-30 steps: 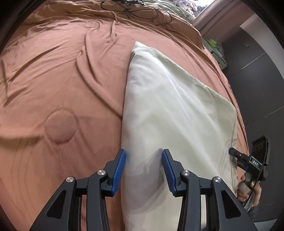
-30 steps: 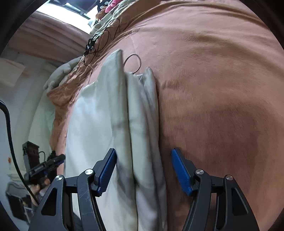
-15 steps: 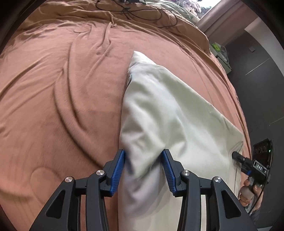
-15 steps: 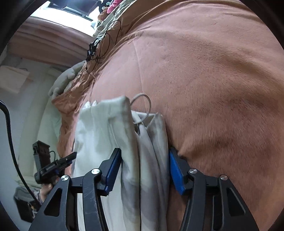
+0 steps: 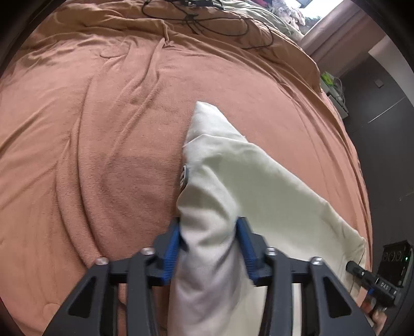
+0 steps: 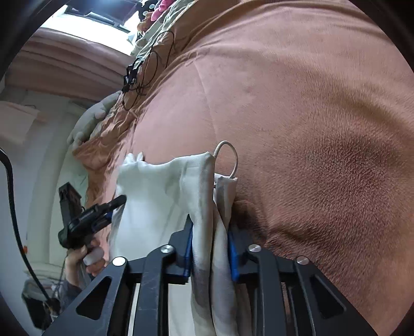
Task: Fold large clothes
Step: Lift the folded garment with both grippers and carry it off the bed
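A pale cream garment [image 5: 245,181] lies folded on a brown bedspread [image 5: 90,129]. My left gripper [image 5: 209,248] is shut on one edge of it, the cloth bunched between the blue pads and raised off the bed. In the right wrist view the same garment [image 6: 160,196] hangs in layers with a white drawstring loop [image 6: 229,157] at its corner. My right gripper [image 6: 210,252] is shut on those layers. Each gripper also shows in the other's view: the right one [image 5: 375,281] at the far edge of the cloth, the left one [image 6: 90,219].
Black cables [image 5: 207,23] lie across the far end of the bed, also seen in the right wrist view [image 6: 145,69]. More bedding and clothes [image 6: 155,15] are piled beyond them. A dark wall [image 5: 383,124] stands past the bed's right edge.
Both grippers went from open to shut on the garment's edges. The cloth has been lifted and pulled in, so less of it lies flat on the bed.
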